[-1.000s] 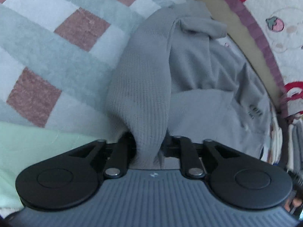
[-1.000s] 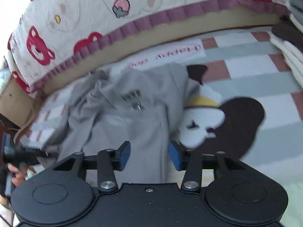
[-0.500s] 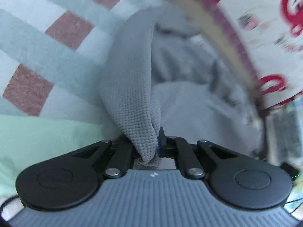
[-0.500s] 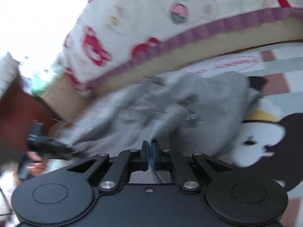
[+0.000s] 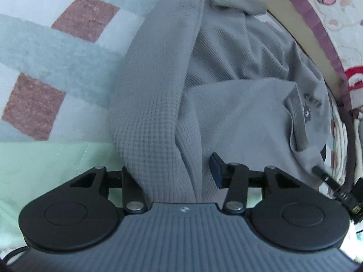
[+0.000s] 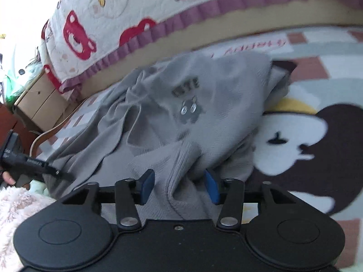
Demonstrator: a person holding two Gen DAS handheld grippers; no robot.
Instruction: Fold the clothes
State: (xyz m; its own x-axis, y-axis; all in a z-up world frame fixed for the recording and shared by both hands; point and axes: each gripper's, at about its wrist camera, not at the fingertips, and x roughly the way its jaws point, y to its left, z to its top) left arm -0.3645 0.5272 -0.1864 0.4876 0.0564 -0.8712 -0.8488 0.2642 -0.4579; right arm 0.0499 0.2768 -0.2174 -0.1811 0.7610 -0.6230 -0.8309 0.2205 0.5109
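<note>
Now, item log. Grey sweater [image 5: 226, 104]: lies bunched on checked rug [image 5: 45, 52], beside bed quilt [image 6: 118, 15]; printed logo faces up. Left claw [image 5: 172, 170]: jaws apart w/ thick waffle fold draped between them; was clamped on it 0.5 s ago. Right claw [image 6: 179, 185]: jaws also apart, ribbed edge loose between pads; was pinched shut before. Judgement: both let go, so one fold looks placed; garment is rumpled, needs re-grip & smoothing.

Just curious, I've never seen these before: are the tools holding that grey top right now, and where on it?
Nothing is held. Both the left tool and right tool are open, with folds of the grey sweatshirt lying loosely between their fingers.
</note>
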